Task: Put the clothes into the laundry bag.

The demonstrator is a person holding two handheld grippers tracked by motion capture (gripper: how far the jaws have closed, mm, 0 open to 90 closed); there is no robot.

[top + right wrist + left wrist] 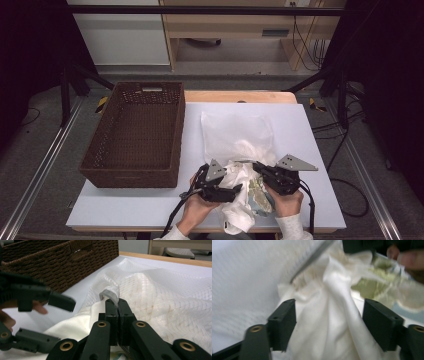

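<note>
Soft, light, floppy white cloth (239, 192) at table's (310, 150) near edge beside mesh laundry bag (235, 132); left gripper (329, 322) jaws apart around a fold, right gripper (117, 305) clamped on the bag's grey rim strip (110, 294) (best gripped at bunched folds).

The cloth (329, 322) is plain creamy white. The mesh bag (160, 290) is white with a fine grid weave and a grey rim strip. A pale green printed piece (372, 285) lies beside the cloth. The basket (135, 135) is dark brown wicker. The fingers (111, 315) are black, and the bench (305, 130) is white with a wooden edge.
</note>
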